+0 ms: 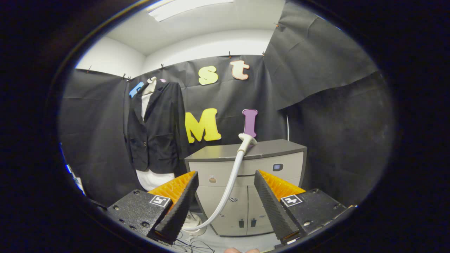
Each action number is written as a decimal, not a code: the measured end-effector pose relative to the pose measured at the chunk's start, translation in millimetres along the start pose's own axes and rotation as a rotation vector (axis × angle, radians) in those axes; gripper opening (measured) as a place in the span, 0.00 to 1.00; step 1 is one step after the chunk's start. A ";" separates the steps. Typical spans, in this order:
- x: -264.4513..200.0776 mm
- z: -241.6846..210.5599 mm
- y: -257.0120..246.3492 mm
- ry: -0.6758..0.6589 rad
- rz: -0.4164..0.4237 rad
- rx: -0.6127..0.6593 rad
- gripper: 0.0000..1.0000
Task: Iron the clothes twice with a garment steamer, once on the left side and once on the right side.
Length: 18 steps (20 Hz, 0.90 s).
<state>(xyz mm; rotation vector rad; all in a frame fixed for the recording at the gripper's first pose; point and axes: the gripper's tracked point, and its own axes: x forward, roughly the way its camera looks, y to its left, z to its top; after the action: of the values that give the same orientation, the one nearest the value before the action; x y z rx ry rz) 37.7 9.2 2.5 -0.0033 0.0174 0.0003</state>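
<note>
The garment steamer head [247, 139] rests on the grey cabinet [246, 151], its hose [230, 186] curving down between the spread, empty gripper [226, 179] fingers, with the black jacket [154, 130] hanging beyond, beside the cabinet.

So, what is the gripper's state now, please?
Gripper: open, holding nothing; the steamer hose passes between its fingers, untouched.

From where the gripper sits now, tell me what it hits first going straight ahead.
Probably the steamer hose, which curves up between the open gripper fingers. Behind it stands the cabinet. Depth is hard to judge.
</note>
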 end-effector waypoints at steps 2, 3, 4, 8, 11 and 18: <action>3.2 3.8 3.2 -0.010 -0.006 -0.020 0.99; 6.2 2.8 5.6 -0.010 -0.007 -0.023 0.99; 8.7 4.1 7.6 -0.010 -0.010 -0.022 0.99; 17.8 10.2 17.7 -0.015 -0.029 -0.017 0.99; 27.6 10.7 23.9 -0.009 -0.055 -0.019 0.99; 62.5 30.8 29.8 -0.030 -0.122 0.014 0.99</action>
<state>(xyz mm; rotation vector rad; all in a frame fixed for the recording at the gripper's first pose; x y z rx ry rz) 100.8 39.1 32.1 0.0100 -0.0129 -0.1215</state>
